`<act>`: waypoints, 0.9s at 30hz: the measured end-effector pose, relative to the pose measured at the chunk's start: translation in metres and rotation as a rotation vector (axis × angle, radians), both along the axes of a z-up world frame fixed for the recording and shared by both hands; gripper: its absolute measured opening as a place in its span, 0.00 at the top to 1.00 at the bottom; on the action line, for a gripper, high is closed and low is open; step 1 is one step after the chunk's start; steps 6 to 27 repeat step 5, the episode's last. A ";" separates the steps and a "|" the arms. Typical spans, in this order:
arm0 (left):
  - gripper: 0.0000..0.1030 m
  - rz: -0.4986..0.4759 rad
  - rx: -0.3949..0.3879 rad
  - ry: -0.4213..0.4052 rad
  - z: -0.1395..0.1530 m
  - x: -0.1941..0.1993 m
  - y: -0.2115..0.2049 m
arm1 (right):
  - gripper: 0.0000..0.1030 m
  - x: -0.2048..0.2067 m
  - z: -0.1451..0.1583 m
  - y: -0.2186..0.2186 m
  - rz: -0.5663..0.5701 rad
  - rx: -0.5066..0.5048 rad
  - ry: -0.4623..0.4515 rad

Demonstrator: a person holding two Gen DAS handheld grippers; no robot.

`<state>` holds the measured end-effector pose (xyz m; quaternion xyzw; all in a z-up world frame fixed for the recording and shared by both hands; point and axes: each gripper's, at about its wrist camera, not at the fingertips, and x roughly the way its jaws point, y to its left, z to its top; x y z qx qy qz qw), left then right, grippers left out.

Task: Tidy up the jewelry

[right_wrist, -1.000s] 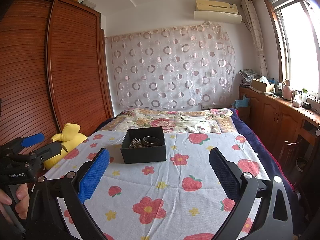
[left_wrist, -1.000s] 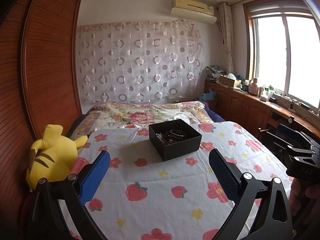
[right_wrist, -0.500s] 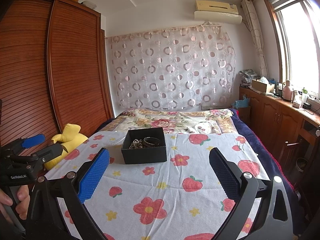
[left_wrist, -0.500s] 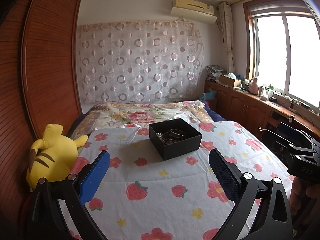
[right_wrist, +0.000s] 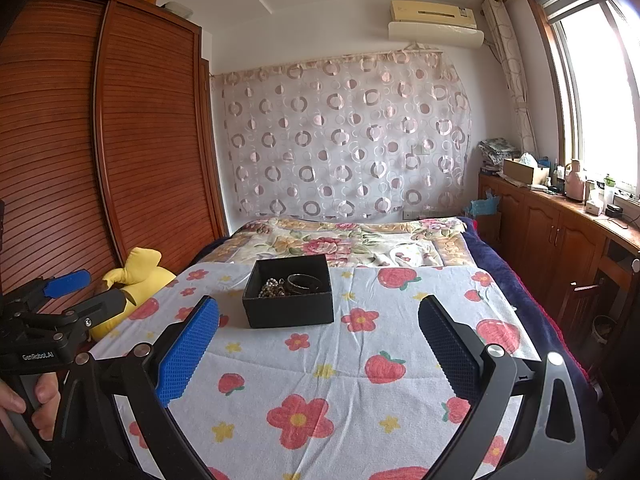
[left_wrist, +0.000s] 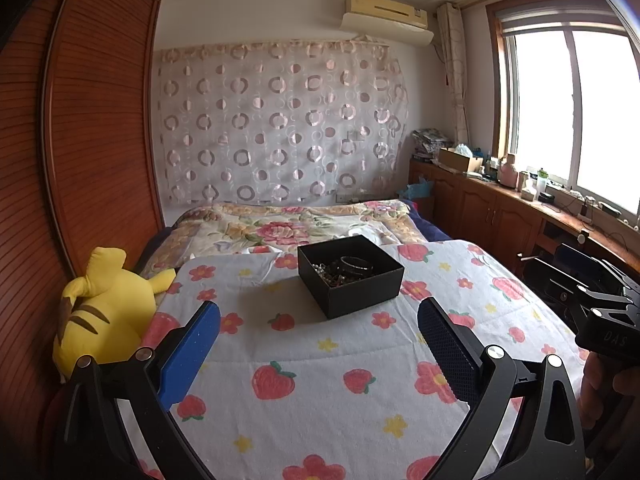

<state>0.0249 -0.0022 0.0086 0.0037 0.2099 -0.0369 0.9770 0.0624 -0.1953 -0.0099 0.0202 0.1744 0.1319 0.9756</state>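
A black open box (left_wrist: 352, 280) sits on the flowered white sheet (left_wrist: 320, 380) on the bed. It holds a tangle of jewelry: a bead strand (right_wrist: 270, 287) and a dark bangle (right_wrist: 304, 282). It also shows in the right wrist view (right_wrist: 289, 300). My left gripper (left_wrist: 318, 344) is open and empty, held short of the box, with the box ahead between its fingers. My right gripper (right_wrist: 318, 340) is open and empty, just short of the box, which lies a little to its left.
A yellow plush toy (left_wrist: 104, 312) lies at the bed's left edge against the wooden wardrobe (left_wrist: 88, 140). A floral quilt (left_wrist: 288, 228) covers the far bed. Wooden cabinets with clutter (left_wrist: 500, 200) run along the right under the window.
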 end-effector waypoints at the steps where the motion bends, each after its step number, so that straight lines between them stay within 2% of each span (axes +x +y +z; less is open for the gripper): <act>1: 0.07 0.001 -0.002 0.000 0.000 0.000 0.000 | 0.02 0.000 0.000 0.000 0.000 0.000 0.000; 27: 0.07 -0.006 -0.005 -0.005 -0.001 -0.002 0.001 | 0.02 0.000 0.000 0.001 -0.001 0.000 -0.003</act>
